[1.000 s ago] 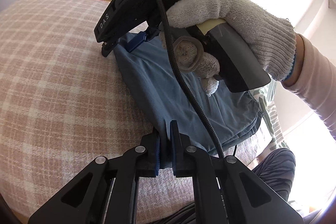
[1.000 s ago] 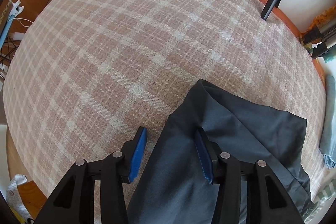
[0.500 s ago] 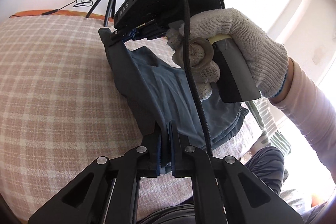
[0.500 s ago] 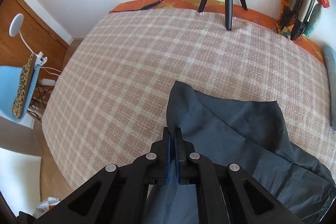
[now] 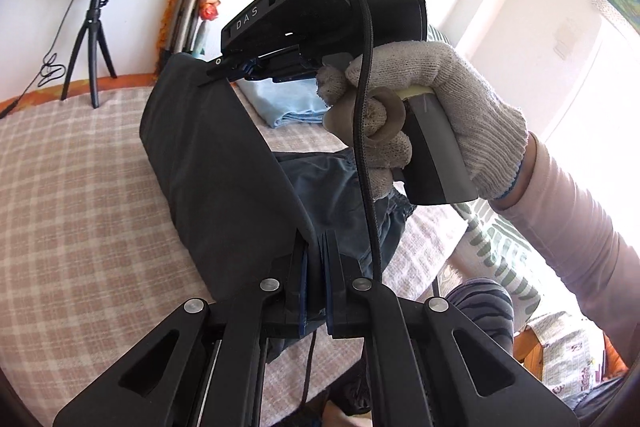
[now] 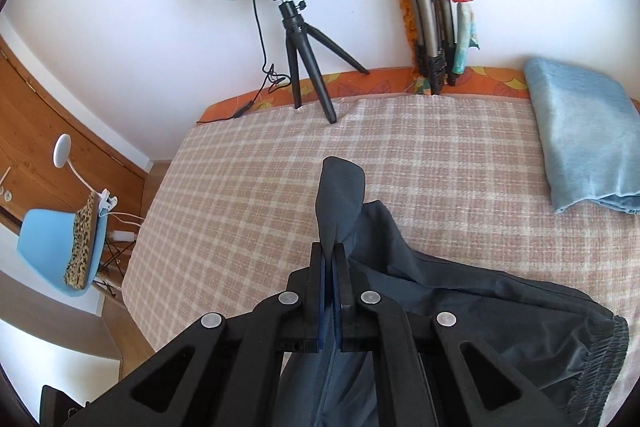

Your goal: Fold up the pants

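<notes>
Above the bed (image 6: 440, 155), both hand-held grippers, left (image 5: 316, 247) and right (image 6: 333, 259), pinch one edge of the pants (image 5: 216, 167), lifting it taut, likely to fold toward the waistband at 4 o'clock. Open plaid lies at 9 o'clock; a blue cloth (image 6: 580, 131) crowds 2 o'clock.

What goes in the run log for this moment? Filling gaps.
step: fold lift | left claw: shut on pants | right claw: shut on pants | edge raised off bed
</notes>
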The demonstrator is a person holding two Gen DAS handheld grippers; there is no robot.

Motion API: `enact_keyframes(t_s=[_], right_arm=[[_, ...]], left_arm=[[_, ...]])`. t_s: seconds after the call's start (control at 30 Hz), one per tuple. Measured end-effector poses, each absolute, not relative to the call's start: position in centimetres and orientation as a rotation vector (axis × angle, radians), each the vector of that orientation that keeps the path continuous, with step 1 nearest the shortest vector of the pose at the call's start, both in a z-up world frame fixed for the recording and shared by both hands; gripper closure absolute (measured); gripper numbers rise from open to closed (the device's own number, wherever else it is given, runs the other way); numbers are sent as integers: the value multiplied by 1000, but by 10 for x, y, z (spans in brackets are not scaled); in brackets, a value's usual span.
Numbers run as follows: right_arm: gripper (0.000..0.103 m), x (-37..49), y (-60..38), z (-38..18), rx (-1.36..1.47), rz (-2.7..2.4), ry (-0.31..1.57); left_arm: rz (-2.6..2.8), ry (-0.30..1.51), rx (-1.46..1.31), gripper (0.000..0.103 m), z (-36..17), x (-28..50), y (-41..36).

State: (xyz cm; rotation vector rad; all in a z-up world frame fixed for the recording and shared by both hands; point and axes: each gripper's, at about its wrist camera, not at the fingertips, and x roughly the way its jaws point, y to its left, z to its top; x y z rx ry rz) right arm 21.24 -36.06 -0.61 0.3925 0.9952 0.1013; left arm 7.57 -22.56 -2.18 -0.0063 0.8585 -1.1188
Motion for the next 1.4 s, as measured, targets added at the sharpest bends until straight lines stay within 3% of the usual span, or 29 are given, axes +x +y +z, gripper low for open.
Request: enact_keyframes(t_s=[0.83, 1.4], right_arm=[[103, 91, -579, -44, 558, -109, 950], [103, 83, -620, -91, 581, -147, 968]], left_arm=[[-1346, 971, 216, 99, -43, 7, -426], [-1392, 997, 272, 100, -70, -20, -454]])
